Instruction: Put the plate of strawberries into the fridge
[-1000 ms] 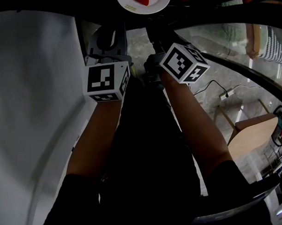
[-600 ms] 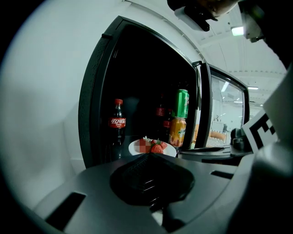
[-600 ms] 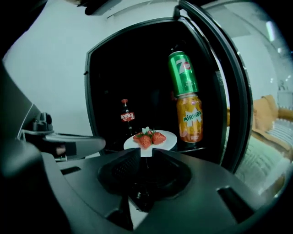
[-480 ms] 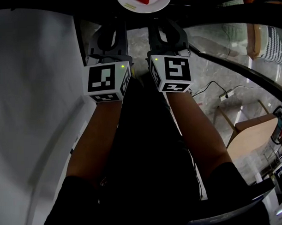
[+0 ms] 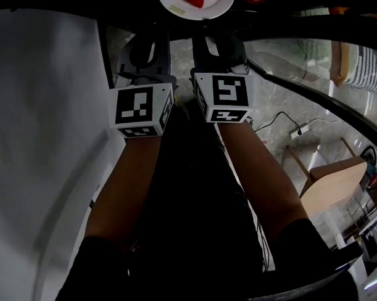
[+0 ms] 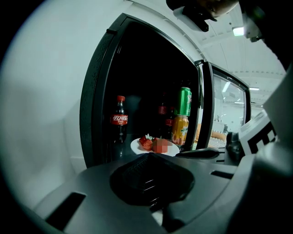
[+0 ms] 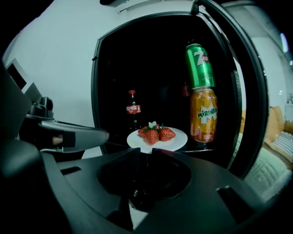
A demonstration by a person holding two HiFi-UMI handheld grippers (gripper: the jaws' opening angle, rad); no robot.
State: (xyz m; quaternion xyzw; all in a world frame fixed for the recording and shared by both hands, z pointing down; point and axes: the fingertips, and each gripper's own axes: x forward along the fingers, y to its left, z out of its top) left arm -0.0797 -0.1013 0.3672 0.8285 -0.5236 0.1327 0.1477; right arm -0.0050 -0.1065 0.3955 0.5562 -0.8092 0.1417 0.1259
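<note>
Right gripper [image 7: 145, 151] has rolled level since a second ago, jaws together on nothing; left gripper [image 6: 149, 155] is likewise closed and empty. Just beyond their tips the plate [image 7: 176, 142] sits on the fridge [image 7: 97, 91] shelf, so delivery looks done. One plate, three strawberries [image 7: 155, 134], one cola bottle [image 7: 132, 109], one 7UP can [image 7: 200, 66], one Mirinda can [image 7: 203, 114]

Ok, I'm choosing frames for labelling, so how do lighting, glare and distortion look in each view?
Head view: dim, centre nearly black, the plate of strawberries cropped at top. Left gripper view: fisheye curves the frame of the fridge, interior dark. Right gripper view: plate and cans sharp and bright against the black interior.
</note>
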